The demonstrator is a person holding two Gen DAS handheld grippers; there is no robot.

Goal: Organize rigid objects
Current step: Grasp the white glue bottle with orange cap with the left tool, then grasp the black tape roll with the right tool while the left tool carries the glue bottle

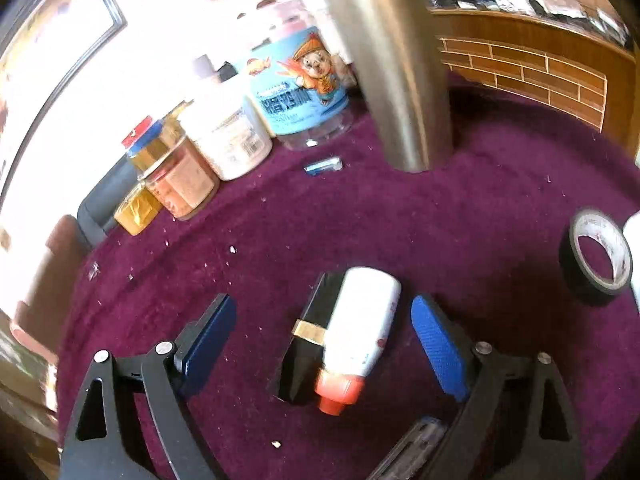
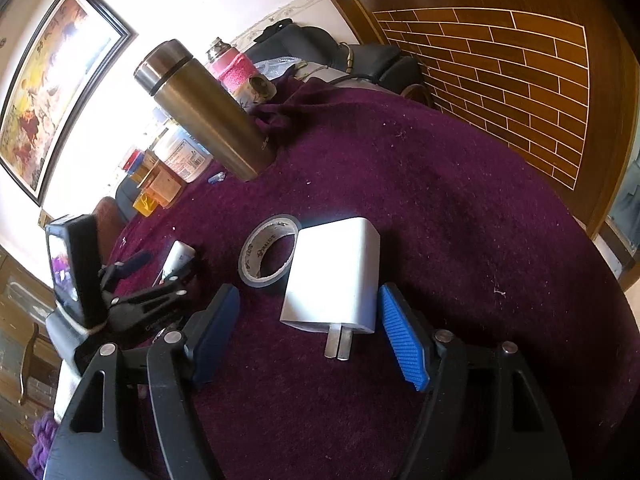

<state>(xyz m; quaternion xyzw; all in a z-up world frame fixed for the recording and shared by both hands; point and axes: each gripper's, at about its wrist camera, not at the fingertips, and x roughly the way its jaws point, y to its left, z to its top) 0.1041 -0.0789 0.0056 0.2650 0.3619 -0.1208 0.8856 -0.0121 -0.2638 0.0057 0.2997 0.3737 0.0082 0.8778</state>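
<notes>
A white bottle with a red cap [image 1: 362, 328] lies on the purple cloth beside a black box with a gold band [image 1: 310, 340]. Both lie between the open fingers of my left gripper [image 1: 324, 344], untouched. In the right wrist view a white plug charger [image 2: 334, 280] lies prongs toward me between the open fingers of my right gripper [image 2: 310, 328]. A black tape roll [image 2: 268, 254] lies just behind the charger; it also shows in the left wrist view [image 1: 598, 258]. The left gripper [image 2: 132, 276] shows at the left of the right wrist view.
A steel flask [image 1: 400, 68] stands behind on the purple cloth [image 1: 400, 220]; it also shows in the right wrist view [image 2: 204, 110]. Several jars [image 1: 224, 132] line the far left edge. A small blue object [image 1: 323, 166] lies near the flask. A wood panel [image 2: 500, 64] rises at right.
</notes>
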